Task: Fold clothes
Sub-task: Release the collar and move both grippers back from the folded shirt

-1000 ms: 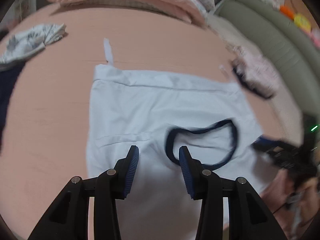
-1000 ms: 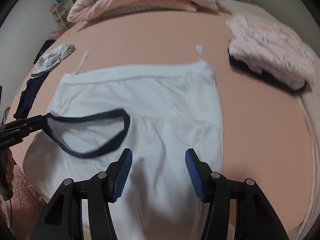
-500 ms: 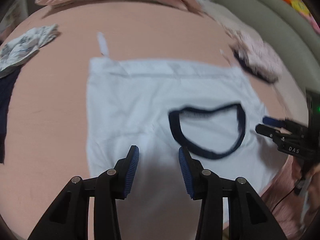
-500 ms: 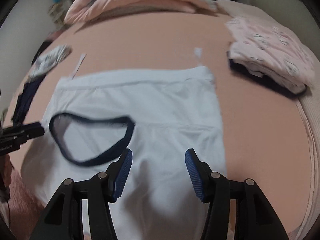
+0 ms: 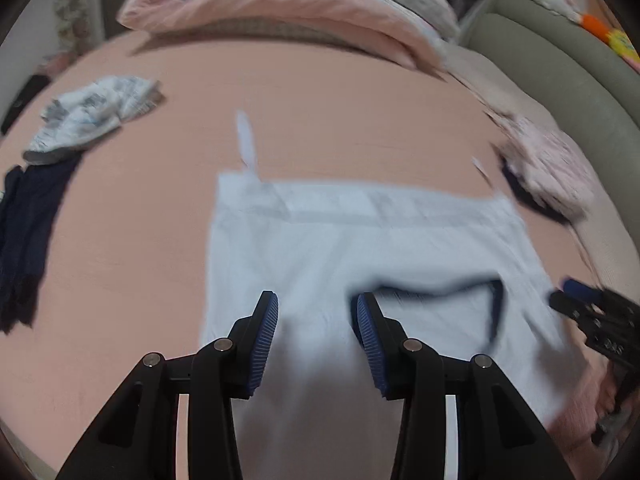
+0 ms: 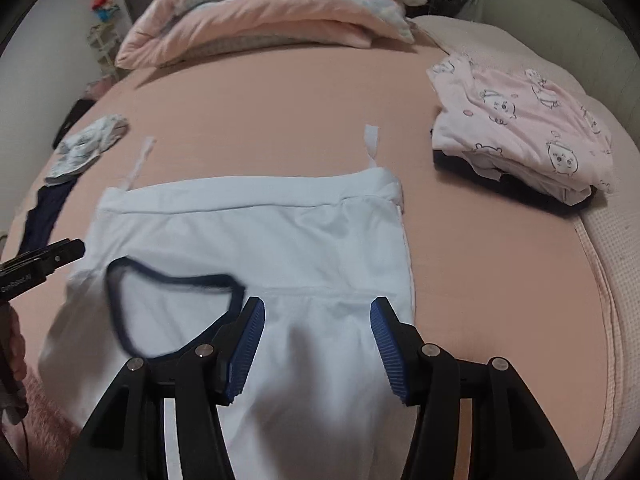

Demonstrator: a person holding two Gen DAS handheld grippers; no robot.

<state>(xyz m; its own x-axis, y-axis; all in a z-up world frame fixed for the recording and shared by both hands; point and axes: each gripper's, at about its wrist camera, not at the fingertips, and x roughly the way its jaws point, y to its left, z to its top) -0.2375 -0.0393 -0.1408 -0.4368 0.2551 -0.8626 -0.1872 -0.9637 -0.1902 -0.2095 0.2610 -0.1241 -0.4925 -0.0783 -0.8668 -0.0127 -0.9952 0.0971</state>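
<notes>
Both pairs of fingers stand apart with nothing between them: the left gripper point(image 5: 314, 320) hangs over the near half of the white shirt point(image 5: 360, 248), just left of its dark-trimmed collar point(image 5: 460, 292), and the right gripper point(image 6: 317, 322) hangs over the same shirt point(image 6: 260, 240) just right of that collar point(image 6: 172, 304), with its sleeve seam showing between the fingers. The shirt lies spread flat on the pink bed point(image 6: 300, 112), collar end towards the person, far hem away, two white tabs poking out past the far corners. By the look of it the garment is laid out and smoothed, and a fold is about to be taken; that would call for each gripper to drop to a near edge or shoulder and close on the cloth. A folded pink pile point(image 6: 524, 128) sits well off to the right, and a crumpled patterned piece point(image 5: 92, 112) and a dark garment point(image 5: 24, 240) lie off to the left, so some pieces look done and others wait. Against the earlier pictures, both grippers have drawn back slightly towards the person, the shirt's far hem sits lower in the left view, and the shirt itself lies as it did.
</notes>
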